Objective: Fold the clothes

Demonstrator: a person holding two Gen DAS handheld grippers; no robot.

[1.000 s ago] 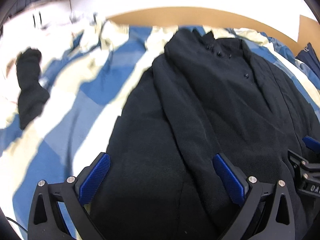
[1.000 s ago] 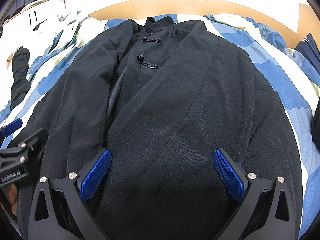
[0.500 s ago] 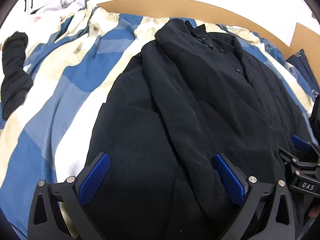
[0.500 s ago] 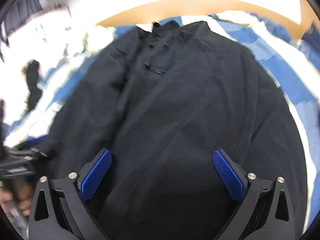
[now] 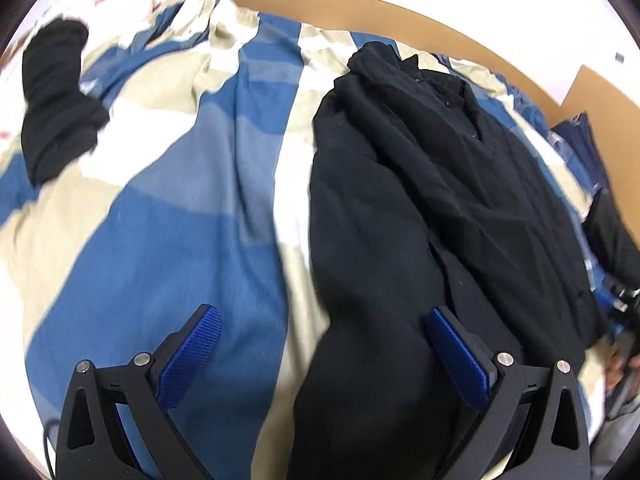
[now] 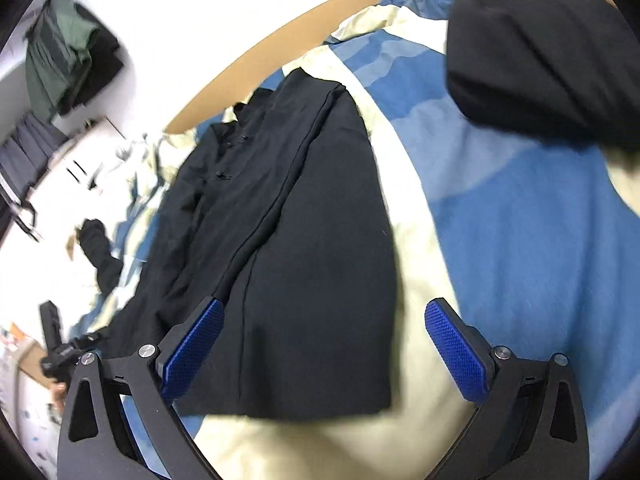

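Note:
A black jacket with knot buttons (image 6: 296, 240) lies spread on the bed, collar toward the headboard. In the left wrist view the jacket (image 5: 420, 208) fills the right half, its left edge bunched in folds. My left gripper (image 5: 320, 344) hangs open above the jacket's left hem and the blue bedcover. Over the jacket's lower right corner, my right gripper (image 6: 320, 340) is open, holding nothing. The left gripper (image 6: 60, 352) also shows at the far left of the right wrist view, in a hand.
A blue, cream and white bedcover (image 5: 168, 208) lies under everything. A small black garment (image 5: 56, 100) rests at the far left. Another dark garment (image 6: 544, 64) sits at the bed's upper right. A wooden headboard (image 5: 400, 12) rims the bed; green clothes (image 6: 60, 56) hang on the wall.
Both grippers have pulled apart sideways: the left one swung left over the bedcover, the right one swung right toward the jacket's right edge. Both stay open.

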